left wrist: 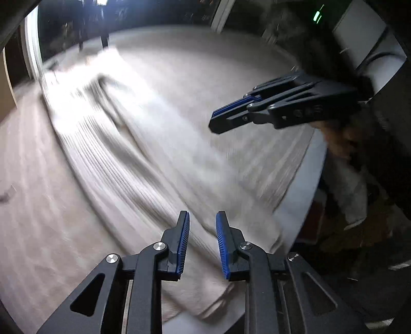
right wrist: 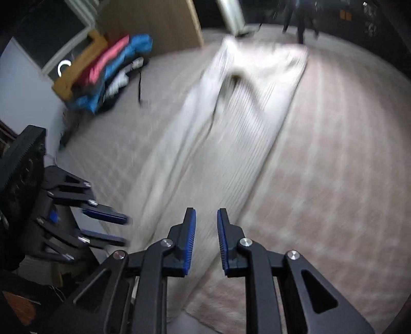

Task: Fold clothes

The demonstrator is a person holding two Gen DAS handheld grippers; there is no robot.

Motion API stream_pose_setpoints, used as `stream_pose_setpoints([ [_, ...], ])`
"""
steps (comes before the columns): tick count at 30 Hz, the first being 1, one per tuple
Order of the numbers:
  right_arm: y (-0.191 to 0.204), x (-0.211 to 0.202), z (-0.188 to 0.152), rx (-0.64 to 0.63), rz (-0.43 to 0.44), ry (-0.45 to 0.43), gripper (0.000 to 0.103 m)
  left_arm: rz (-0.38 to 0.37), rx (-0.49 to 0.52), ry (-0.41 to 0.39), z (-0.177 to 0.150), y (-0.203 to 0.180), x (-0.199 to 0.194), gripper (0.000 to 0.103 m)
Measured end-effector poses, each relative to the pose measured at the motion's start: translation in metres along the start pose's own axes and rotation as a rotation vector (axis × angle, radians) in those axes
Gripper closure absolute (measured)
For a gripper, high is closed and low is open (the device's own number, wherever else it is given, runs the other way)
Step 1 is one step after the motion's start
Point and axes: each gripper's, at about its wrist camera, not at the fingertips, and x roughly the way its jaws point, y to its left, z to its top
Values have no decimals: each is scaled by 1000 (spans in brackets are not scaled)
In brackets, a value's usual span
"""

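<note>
Cream ribbed trousers (left wrist: 123, 159) lie stretched out lengthwise on a beige bed cover, waistband at the far end; they also show in the right wrist view (right wrist: 231, 133). My left gripper (left wrist: 203, 221) is open and empty just above the near leg ends. My right gripper (right wrist: 206, 218) is open and empty above the near end of the right leg. The right gripper also shows in the left wrist view (left wrist: 218, 123), hovering above the cloth. The left gripper shows in the right wrist view (right wrist: 120, 228) at the left, open. Both views are blurred.
A pile of folded clothes, blue, red and mustard (right wrist: 102, 72), sits at the far left of the bed (right wrist: 334, 179). A wooden board (right wrist: 154, 23) stands behind it. The bed's near edge (left wrist: 308, 179) drops to dark clutter on the right.
</note>
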Motion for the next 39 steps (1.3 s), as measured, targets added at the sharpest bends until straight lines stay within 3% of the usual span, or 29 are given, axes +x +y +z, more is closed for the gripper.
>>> stream_pose_setpoints([
  [5, -28, -43, 73, 12, -28, -129, 86, 113, 24, -101, 80, 49, -34, 70],
  [8, -51, -25, 111, -14, -131, -168, 85, 157, -15, -102, 118, 76, 2, 67],
  [12, -103, 24, 148, 87, -155, -148, 85, 205, -49, -13, 146, 105, 77, 63],
  [14, -130, 48, 162, 143, -149, -138, 83, 202, -90, 13, 148, 120, 100, 66],
  [16, -156, 72, 175, 199, -140, -129, 73, 200, -130, 36, 145, 133, 115, 81],
  [21, -200, 98, 190, 304, -41, -174, 70, 190, -133, 2, 132, 139, 117, 81],
  [29, -212, 123, 213, 229, 78, -283, 67, 164, -143, -13, 127, 139, 114, 77],
  [30, -211, 125, 214, 230, 90, -290, 72, 162, -144, -13, 127, 139, 113, 77],
  [32, -206, 122, 215, 228, 92, -300, 95, 166, -139, -4, 127, 137, 112, 77],
  [33, -201, 118, 215, 223, 93, -310, 96, 171, -132, 2, 128, 135, 113, 77],
  [36, -184, 92, 212, 134, -59, -415, 96, 185, -110, 20, 129, 129, 113, 73],
  [39, -182, 110, 220, 113, -141, -326, 96, 186, -107, 32, 129, 127, 112, 72],
])
